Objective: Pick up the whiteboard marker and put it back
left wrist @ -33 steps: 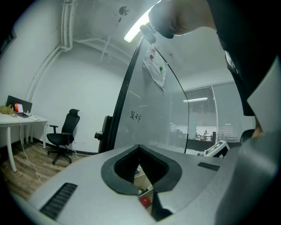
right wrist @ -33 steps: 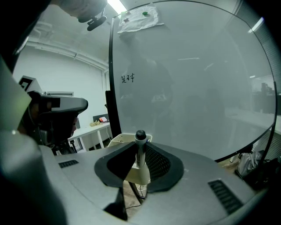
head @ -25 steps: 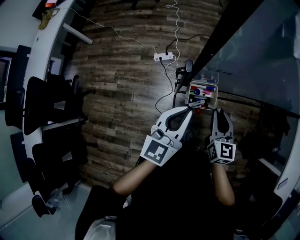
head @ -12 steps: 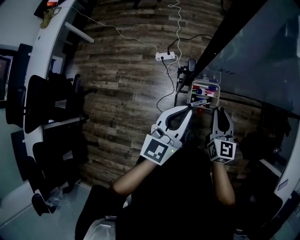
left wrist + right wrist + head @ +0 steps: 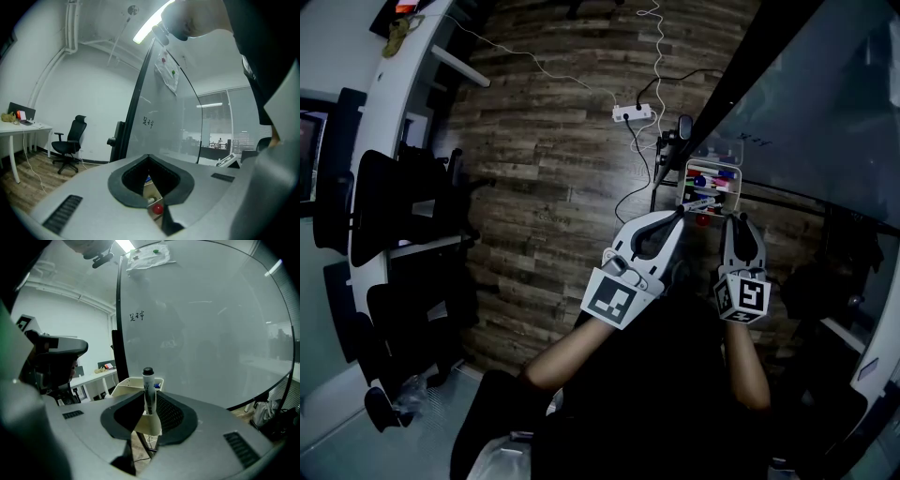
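Little is altered since a second ago: the whiteboard marker (image 5: pixel 148 380) is clamped upright in the right gripper (image 5: pixel 149 404), just short of the tray (image 5: pixel 123 389). The left gripper (image 5: pixel 149 158) is closed, empty. The return is judged pending.

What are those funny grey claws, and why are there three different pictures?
The claws are tools. A person holds one in each hand: the left hand-held gripper and the right hand-held gripper. Each has two jaws that squeeze together like tongs.

One picture comes from a camera on the person's head. It looks down at the arms and the wooden floor, where a white power strip lies. The other two pictures come from a camera riding on each tool, looking along its jaws.

In front stands a whiteboard. By it is a tray holding coloured markers. The right tool's jaws pinch one marker. The left tool's jaws are closed with nothing in them.
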`<state>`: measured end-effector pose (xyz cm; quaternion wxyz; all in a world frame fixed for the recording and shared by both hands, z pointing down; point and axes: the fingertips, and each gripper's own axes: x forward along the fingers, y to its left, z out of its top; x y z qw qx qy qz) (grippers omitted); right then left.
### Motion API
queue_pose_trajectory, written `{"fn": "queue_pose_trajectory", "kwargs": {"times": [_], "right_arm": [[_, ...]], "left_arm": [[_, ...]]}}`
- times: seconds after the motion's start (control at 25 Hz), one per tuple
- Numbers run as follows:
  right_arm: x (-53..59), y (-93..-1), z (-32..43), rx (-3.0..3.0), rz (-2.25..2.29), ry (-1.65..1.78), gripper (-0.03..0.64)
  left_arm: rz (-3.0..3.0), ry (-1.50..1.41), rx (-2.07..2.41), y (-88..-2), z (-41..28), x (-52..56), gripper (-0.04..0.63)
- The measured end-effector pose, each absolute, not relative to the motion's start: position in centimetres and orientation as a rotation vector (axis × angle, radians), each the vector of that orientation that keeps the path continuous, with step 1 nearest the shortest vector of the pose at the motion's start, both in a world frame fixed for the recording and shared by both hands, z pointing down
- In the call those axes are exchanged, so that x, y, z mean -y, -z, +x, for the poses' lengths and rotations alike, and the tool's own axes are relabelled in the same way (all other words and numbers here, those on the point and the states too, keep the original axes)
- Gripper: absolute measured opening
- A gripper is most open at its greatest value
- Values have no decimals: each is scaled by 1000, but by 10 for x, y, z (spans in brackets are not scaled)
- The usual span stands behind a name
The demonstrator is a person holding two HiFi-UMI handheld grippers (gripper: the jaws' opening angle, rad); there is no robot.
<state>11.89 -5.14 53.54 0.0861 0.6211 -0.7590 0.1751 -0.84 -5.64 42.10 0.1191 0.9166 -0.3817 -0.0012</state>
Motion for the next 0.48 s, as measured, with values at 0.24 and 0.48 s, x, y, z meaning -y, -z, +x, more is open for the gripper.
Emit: {"fn": "queue_pose_trajectory", "kwargs": {"times": [0.24, 0.48], "right_arm": [[47, -539, 120, 2256, 1847, -526, 80], [42, -537, 122, 2257, 1850, -518, 80]], "left_arm": [[2682, 7, 1116, -421, -9, 53, 8], [2686, 11, 1118, -420, -8, 49, 8]]}}
